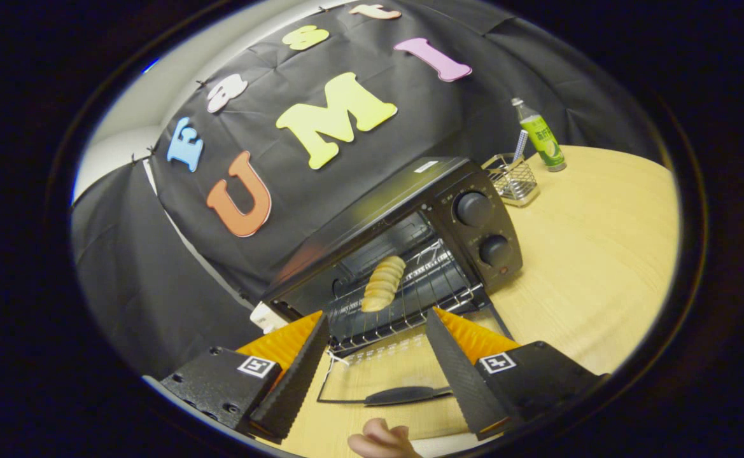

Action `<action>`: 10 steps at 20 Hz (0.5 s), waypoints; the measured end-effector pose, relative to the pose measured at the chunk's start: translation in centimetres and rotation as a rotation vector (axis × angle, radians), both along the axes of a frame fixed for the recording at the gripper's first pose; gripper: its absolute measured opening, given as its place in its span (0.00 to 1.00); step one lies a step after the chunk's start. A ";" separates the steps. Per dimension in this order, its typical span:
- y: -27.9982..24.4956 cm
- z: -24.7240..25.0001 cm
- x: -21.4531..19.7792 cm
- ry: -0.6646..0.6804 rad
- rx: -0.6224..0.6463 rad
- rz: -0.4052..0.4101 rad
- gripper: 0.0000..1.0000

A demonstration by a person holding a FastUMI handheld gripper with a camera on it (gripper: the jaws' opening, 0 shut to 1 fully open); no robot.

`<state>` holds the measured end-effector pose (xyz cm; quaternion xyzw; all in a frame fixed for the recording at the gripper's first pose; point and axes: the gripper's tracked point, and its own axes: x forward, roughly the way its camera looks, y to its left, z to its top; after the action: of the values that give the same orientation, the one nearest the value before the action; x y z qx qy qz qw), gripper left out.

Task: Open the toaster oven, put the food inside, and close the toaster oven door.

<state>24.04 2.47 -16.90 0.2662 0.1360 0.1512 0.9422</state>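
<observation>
— While the gripper (378,356) hangs with its fingers spread wide and nothing between them, where's the food?

— Bread (383,283) lies on the rack inside the toaster oven (410,235), door (403,375) dropped flat on the table (601,254). Wire basket (513,181) and bottle (540,137) stand toward the far right edge.

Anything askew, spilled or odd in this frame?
Nothing stands out. The bread lies on the rack inside the toaster oven. The door is folded down flat, not yet closed. The gripper is open, with nothing between its fingers.
</observation>
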 end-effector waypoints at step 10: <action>1.0 -6.5 -4.6 0.172 -0.138 -0.005 1.00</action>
<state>19.45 3.44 -23.43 0.2128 0.2258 0.1158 0.9436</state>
